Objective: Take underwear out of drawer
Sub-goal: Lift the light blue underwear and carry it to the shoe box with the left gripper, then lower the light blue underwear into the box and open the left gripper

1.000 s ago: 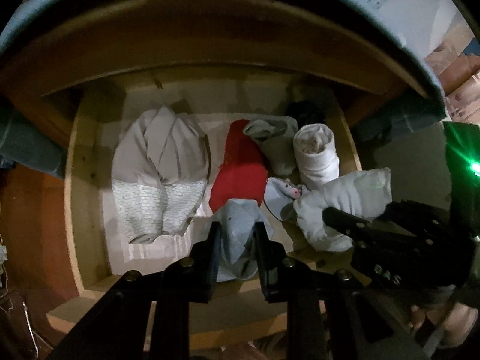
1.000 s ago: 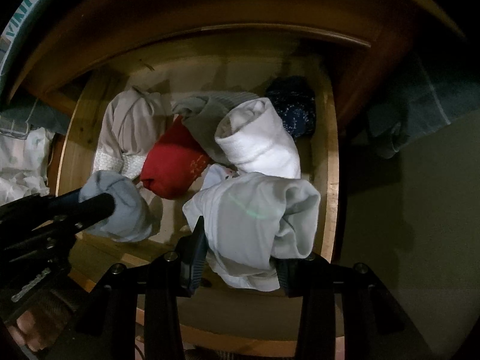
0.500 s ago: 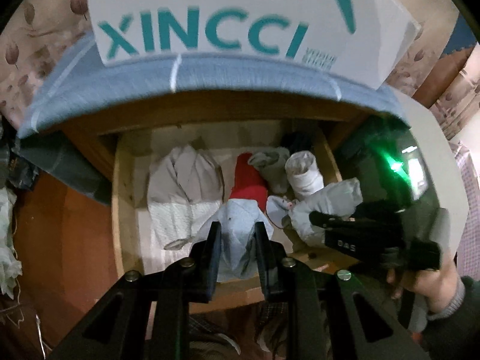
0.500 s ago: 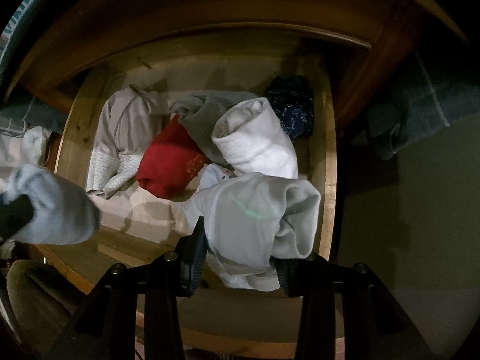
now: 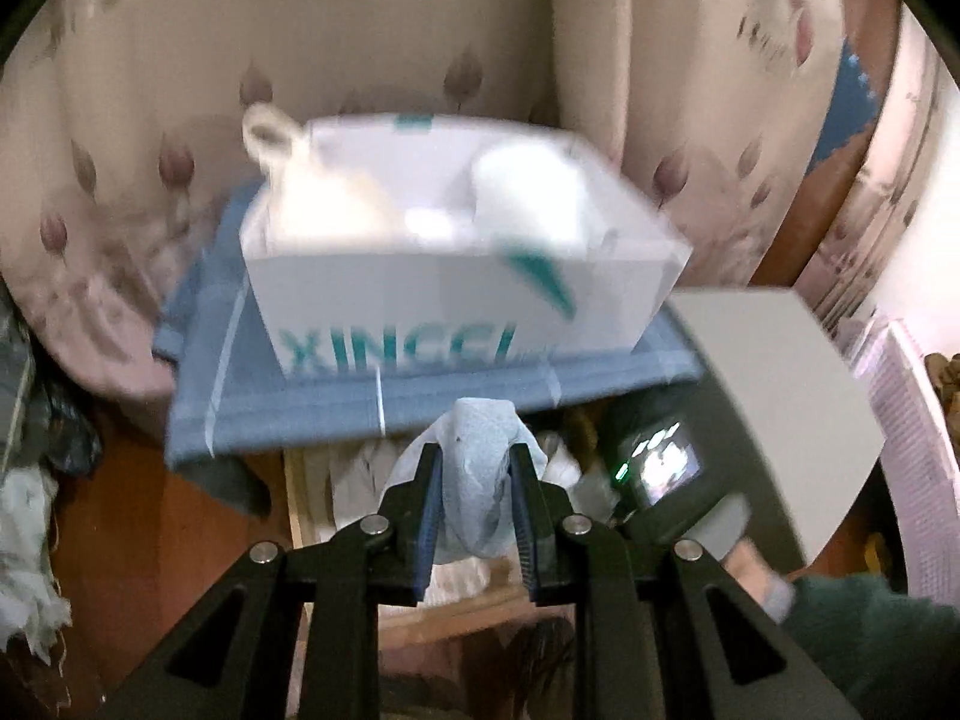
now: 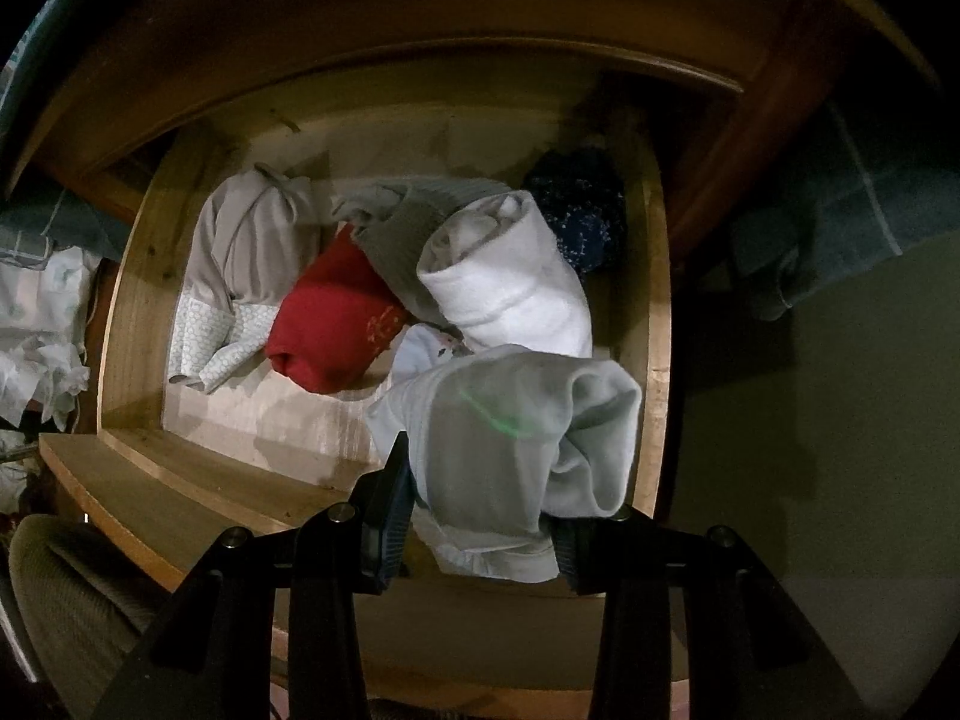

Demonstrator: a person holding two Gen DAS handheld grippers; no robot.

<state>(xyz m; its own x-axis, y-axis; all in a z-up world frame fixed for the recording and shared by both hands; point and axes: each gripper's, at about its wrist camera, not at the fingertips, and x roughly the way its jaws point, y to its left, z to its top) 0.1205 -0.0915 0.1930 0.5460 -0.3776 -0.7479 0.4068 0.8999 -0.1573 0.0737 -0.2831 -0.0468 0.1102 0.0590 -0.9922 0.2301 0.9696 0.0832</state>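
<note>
While drawer (image 6: pixel 138 324) holds rolled underwear (image 6: pixel 504 282), white box (image 5: pixel 456 306) holds pale items.

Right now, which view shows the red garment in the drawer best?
The right wrist view: the red garment lies unobstructed in the drawer. The left wrist view shows none of it.

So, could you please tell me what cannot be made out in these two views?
- Left wrist view: the contents of the white box are blurred by motion; its lettering is cut short.
- Left wrist view: the drawer is mostly hidden behind the pale blue garment and the blue cloth.
- Right wrist view: the dark blue bundle lies in shadow behind the white roll.
- Right wrist view: the right jaw pad is hidden by the grey-white garment.
</note>
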